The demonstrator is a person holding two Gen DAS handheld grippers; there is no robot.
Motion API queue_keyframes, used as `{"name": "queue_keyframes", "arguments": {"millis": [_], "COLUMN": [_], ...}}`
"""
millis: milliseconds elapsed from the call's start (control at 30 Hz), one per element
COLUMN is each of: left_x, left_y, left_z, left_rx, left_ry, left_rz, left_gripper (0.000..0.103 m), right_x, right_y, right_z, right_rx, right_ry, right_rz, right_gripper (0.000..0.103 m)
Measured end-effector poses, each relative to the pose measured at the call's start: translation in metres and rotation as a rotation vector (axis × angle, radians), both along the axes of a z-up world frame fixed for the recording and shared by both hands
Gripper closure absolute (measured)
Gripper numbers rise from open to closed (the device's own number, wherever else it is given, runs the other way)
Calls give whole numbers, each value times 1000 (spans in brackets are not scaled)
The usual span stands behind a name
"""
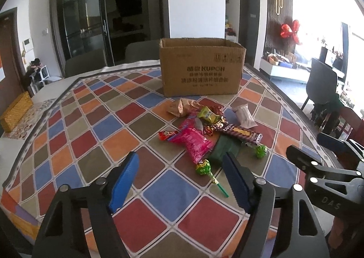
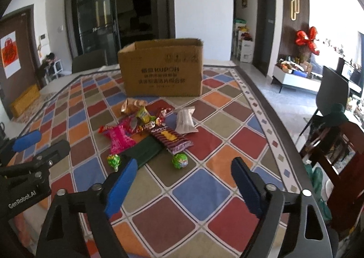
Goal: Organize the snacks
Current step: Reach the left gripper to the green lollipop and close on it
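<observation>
Both grippers hover above the table (image 1: 95, 135), side by side, fingers spread wide and holding nothing: the left gripper (image 1: 182, 180) near a green lollipop (image 1: 203, 167), the right gripper (image 2: 184, 180) just short of another lollipop (image 2: 180, 160). The snacks (image 1: 204, 130) lie in a loose heap on the checkered cloth, just in front of an open cardboard box (image 1: 200, 67).
</observation>
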State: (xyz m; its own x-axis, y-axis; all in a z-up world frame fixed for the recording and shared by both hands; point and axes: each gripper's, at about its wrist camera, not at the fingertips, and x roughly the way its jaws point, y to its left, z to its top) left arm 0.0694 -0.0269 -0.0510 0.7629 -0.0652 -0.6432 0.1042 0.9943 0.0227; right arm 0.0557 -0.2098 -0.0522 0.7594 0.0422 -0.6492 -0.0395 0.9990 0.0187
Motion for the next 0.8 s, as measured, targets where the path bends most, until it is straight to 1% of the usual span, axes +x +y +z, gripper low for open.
{"name": "queue_keyframes", "arguments": {"millis": [233,367,400,500,600,800], "left_x": [24,36,39,47,53,63], "left_y": [-11,-15,-16,-19,-21,-22], "left_z": [-20,-34,-38,-48,-56,-70], "left_rx": [8,1,-5,-16,-24,-48], "left_ry": [68,117,132,170,201,253], "left_rz": [-28,-37,-40,-51,-59,-48], "left_gripper": [40,46,49,53,58,68], "right_x": [28,44,48,56,62,73], "right_y": [1,1,2,2,3,3], "right_z": [-20,-34,-37,-47,-54,-67], "right_rx": [20,35,38,46,41,33], "right_ry": [66,110,121,144,164,192], "right_rz": [59,74,75,77,83,92], "right_gripper": [39,45,47,48,51,57]}}
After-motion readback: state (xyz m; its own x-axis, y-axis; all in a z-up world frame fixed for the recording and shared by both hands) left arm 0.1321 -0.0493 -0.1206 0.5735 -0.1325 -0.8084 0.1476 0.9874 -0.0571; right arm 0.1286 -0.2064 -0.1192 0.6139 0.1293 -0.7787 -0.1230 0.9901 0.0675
